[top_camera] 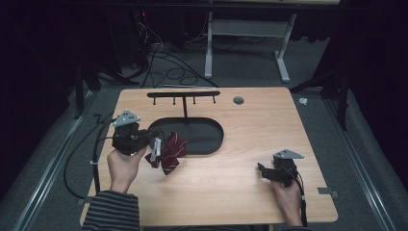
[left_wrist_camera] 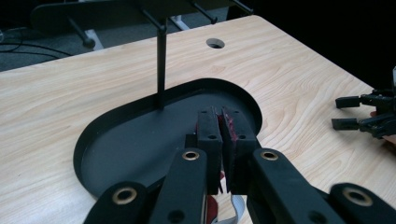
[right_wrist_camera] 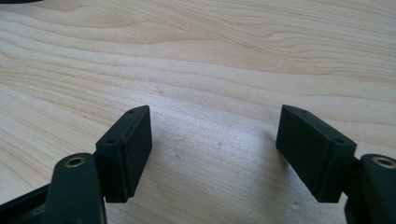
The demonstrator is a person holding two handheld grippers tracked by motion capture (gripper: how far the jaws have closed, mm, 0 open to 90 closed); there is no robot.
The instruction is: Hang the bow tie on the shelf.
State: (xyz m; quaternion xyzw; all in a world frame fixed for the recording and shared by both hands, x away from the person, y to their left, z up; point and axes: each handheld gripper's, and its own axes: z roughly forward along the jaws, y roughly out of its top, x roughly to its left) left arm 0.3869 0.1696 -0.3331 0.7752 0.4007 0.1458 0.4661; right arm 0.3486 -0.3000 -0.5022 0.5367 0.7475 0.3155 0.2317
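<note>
One black oval tray (top_camera: 211, 139) is set into a light wooden table (top_camera: 250, 125), toward its far left of centre. A thin black post rises from the tray's far side and carries a black hook rack (top_camera: 184, 94) with short pegs; nothing is seen hanging on the pegs. The visible tray floor is bare in the left gripper view (left_wrist_camera: 130, 149); its near left edge is overlapped in the high view by a dark red patterned cloth (top_camera: 169, 153).

Cloth, one item: bunched and lifted, with a pale strip at its left side, held at the tray's near rim. It is pinched between the jaws of the left gripper (top_camera: 153, 144), which are clenched on it; in the left gripper view a sliver of red fabric (left_wrist_camera: 225, 135) is seen squeezed between the two pads, with more red and a pale band below them.

Right gripper (top_camera: 262, 171), one item: held low over bare table at the near right, well apart from cloth and tray. Its jaws are spread wide, with wood grain seen between them (right_wrist_camera: 215, 149).

Round hole (top_camera: 238, 100), one: in the tabletop, beyond the tray's right end.
</note>
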